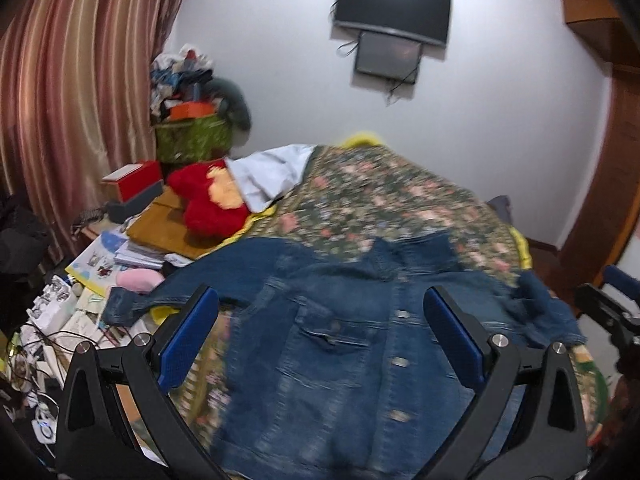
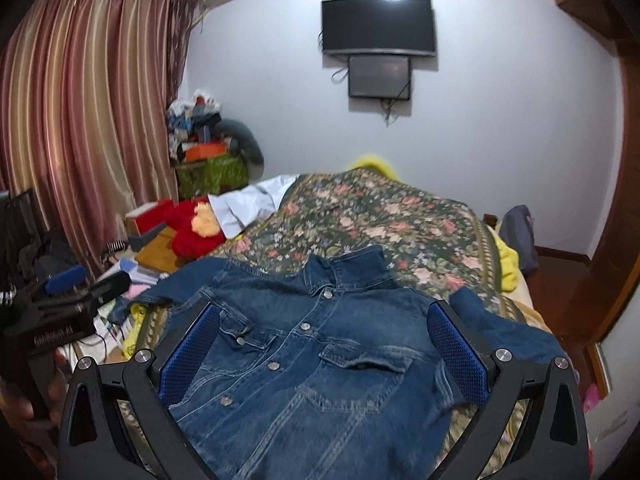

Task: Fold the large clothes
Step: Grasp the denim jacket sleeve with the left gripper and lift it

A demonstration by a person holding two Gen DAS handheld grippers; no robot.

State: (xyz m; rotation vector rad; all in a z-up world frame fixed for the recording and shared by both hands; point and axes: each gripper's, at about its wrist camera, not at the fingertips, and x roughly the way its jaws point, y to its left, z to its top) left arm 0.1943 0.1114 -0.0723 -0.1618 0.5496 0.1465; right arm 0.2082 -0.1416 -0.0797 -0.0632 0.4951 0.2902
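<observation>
Two hand-held grippers hover above the bed (image 2: 400,208), and neither holds anything. We see the left hand-held gripper (image 1: 320,336) with its blue pads set wide apart, and the right hand-held gripper (image 2: 324,344) is spread just as wide. Nothing lies between either pair of fingers.

The denim jacket (image 2: 320,352) lies front-up on the floral bedspread (image 1: 380,200), near the edge of the bed closest to us. Its buttons appear fastened and its collar (image 2: 344,268) points toward the far wall. The left sleeve (image 1: 160,296) trails off the bed edge toward the cluttered side table (image 1: 168,224). The right sleeve (image 2: 500,328) lies bunched at the opposite side. The left wrist view is blurred, so we cannot read fine detail of the fabric there.

We judge that no fold has been made yet; the garment is laid out but not smoothed. The step in hand is the approach before the first grasp.

The next move calls for the following:
- Lower each hand-held gripper to its own side of the jacket.
- Pinch a single layer of denim at the shoulder or sleeve.
- Bring the sleeves inward across the front.

Denim is stiff and heavy, so we expect a firm pinch will be needed.
</observation>
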